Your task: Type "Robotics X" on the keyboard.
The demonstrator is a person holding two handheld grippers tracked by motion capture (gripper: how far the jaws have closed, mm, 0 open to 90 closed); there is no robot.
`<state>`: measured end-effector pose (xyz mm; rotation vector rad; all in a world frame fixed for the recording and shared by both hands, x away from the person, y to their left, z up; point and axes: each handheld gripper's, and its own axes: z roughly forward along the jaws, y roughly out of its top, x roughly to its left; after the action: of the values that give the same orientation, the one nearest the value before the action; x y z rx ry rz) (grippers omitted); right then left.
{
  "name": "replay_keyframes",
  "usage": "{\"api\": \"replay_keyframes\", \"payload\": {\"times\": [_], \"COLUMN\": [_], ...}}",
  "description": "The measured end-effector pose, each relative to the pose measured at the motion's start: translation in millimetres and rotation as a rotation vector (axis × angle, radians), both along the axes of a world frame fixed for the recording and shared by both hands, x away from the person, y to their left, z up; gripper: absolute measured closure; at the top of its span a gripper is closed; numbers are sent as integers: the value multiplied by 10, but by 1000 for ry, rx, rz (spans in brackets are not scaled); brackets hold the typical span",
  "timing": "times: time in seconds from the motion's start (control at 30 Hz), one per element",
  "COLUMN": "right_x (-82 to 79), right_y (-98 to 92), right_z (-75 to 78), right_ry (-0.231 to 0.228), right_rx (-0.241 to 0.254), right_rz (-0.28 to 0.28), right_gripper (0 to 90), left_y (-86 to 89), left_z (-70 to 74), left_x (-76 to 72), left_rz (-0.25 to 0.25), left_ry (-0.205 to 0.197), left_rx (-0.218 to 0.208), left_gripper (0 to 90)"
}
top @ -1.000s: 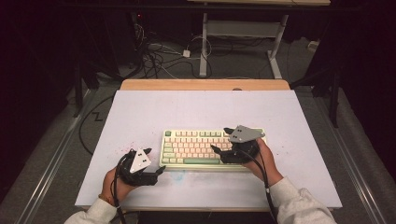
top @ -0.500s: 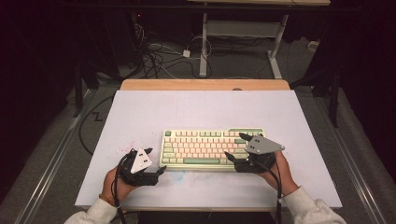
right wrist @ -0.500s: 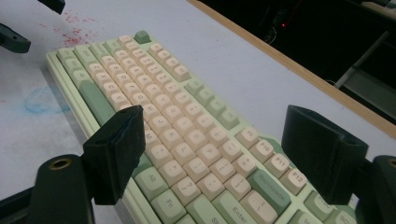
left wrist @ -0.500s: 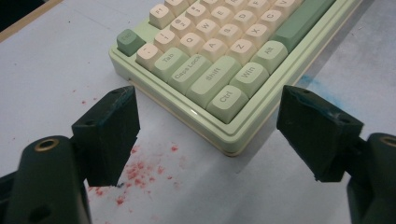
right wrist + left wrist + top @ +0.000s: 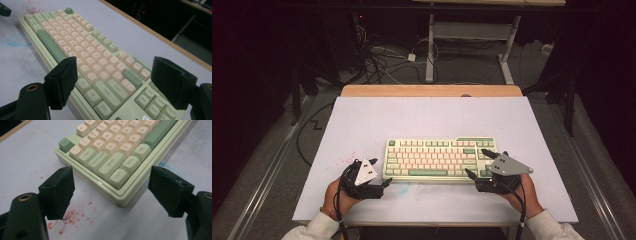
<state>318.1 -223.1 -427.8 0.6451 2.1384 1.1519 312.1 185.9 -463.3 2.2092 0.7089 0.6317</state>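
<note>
Two released tools flank the keyboard [image 5: 439, 159]: left tool [image 5: 382, 179], right tool [image 5: 477, 162].

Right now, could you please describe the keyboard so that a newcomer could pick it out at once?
On the pale lilac table top, look toward the near edge, between the left gripper and the right gripper. The pale green keyboard with cream and green keys lies flat there. Nothing else there has keys.

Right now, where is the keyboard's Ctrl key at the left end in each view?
High view: the keyboard lies centre; the key is at its near-left corner, too small to read.
Left gripper view: Ctrl key, centre.
Right gripper view: far end, unreadable.
Shared landmark: red speckles.
</note>
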Motion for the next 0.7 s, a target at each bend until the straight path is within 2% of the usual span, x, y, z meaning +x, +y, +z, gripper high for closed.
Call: {"api": "replay_keyframes", "payload": {"times": [0.07,0.13,0.2,0.3,0.33,0.5,0.53,0.6,0.7], "right_x": [-16,-41,-61,-102,-108,-141,-143,-142,-135], "right_y": [-33,-68,-88,-118,-123,-125,-127,-134,-145], "right_z": [-15,-39,-58,-95,-103,-158,-161,-165,-163], "right_ry": [4,8,14,20,20,17,16,14,16], "right_rx": [-3,-10,-22,-31,-35,-70,-73,-69,-58], "right_rz": [-7,-13,-14,-17,-18,-39,-36,-38,-42], "right_gripper": [224,224,224,226,226,226,226,226,226], "left_y": [-14,-32,-48,-75,-87,-146,-154,-170,-197], "left_z": [1,13,29,57,59,79,89,112,133], "left_x": [-1,6,18,42,57,121,133,155,179], "left_rz": [-15,-24,-32,-48,-53,-72,-77,-86,-94], "left_ry": [19,23,28,40,51,76,81,86,90], "left_rx": [-5,-1,-14,-25,-28,-21,-31,-28,-22], "left_gripper": [247,300,334,463,541,722,750,754,818]}}
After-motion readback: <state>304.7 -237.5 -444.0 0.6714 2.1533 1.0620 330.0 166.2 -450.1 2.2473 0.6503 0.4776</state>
